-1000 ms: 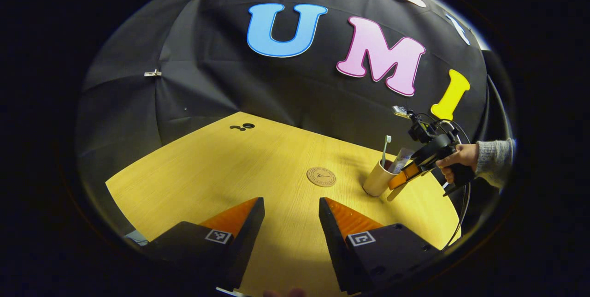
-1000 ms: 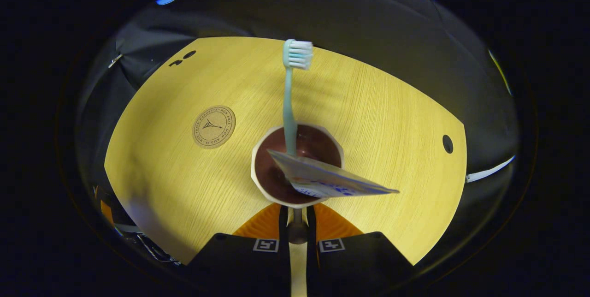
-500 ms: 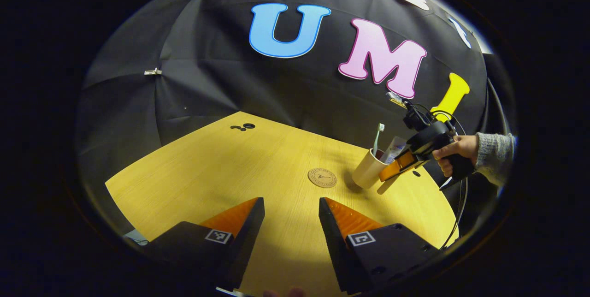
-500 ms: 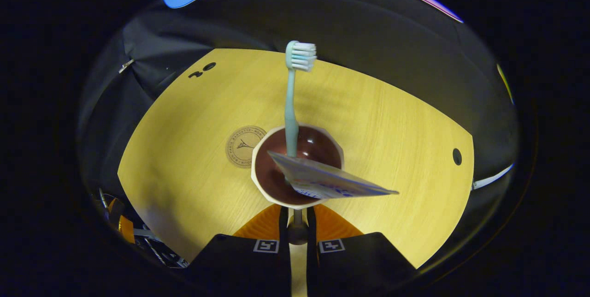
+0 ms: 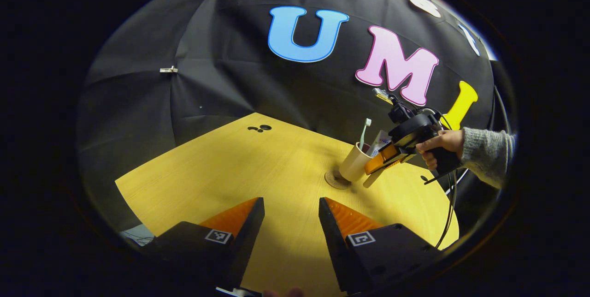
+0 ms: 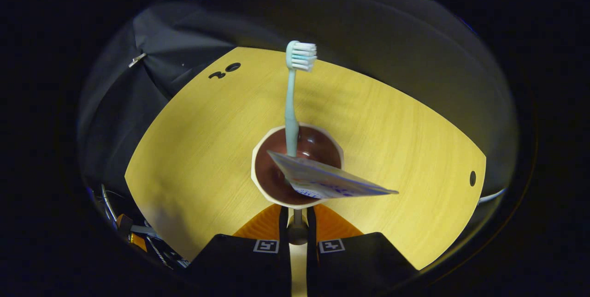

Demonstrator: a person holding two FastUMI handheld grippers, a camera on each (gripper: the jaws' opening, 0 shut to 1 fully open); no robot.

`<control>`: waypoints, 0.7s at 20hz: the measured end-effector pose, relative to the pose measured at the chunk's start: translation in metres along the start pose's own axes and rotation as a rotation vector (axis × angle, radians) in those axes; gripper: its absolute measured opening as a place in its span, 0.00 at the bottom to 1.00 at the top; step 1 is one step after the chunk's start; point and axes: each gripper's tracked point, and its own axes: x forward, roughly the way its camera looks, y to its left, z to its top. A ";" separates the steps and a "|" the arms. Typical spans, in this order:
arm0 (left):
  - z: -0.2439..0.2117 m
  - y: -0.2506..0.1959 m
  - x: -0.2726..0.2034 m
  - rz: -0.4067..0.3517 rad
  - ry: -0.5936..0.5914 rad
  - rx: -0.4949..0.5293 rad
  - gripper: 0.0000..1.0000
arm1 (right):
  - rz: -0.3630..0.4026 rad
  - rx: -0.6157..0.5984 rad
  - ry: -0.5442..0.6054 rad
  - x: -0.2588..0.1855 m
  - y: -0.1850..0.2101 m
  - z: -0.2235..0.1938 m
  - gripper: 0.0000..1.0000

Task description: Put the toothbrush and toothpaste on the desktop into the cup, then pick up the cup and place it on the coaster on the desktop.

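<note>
A cream cup (image 5: 352,164) with a dark inside leans slightly over the round cork coaster (image 5: 334,181), its base at the coaster; I cannot tell whether they touch. A pale green toothbrush (image 5: 364,133) and a white toothpaste tube (image 5: 380,142) stand in it. My right gripper (image 5: 372,173), held by a hand (image 5: 440,145), is shut on the cup's near wall. In the right gripper view the cup (image 6: 276,181) hides the coaster, the toothbrush (image 6: 290,103) rises from it, the toothpaste (image 6: 327,181) lies across the mouth, and the right gripper (image 6: 297,223) pinches the rim. My left gripper (image 5: 290,209) hangs open over the table's near side.
The yellow wooden table (image 5: 230,172) has small cable holes at its far edge (image 5: 260,128) and near its right edge (image 6: 472,178). A black cable (image 5: 449,209) hangs from the right gripper. The booth's black cloth wall stands close behind the table.
The right gripper has carried the cup leftward across the table until it stands over the coaster. The left gripper stays open and has barely shifted.
</note>
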 end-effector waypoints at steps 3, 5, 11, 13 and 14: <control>0.001 0.010 -0.001 0.025 0.000 -0.013 0.77 | -0.001 -0.021 0.020 0.010 0.006 -0.001 0.17; 0.000 0.014 -0.001 0.033 0.003 -0.025 0.77 | -0.006 -0.036 0.030 0.019 0.014 0.003 0.17; 0.002 0.016 0.006 0.043 0.008 -0.037 0.77 | -0.010 -0.034 0.047 0.030 0.016 0.004 0.17; 0.001 0.015 0.009 0.040 0.010 -0.042 0.77 | -0.010 -0.039 0.044 0.031 0.014 0.004 0.17; 0.001 0.014 0.010 0.039 0.010 -0.042 0.77 | -0.011 -0.038 0.044 0.031 0.015 0.004 0.17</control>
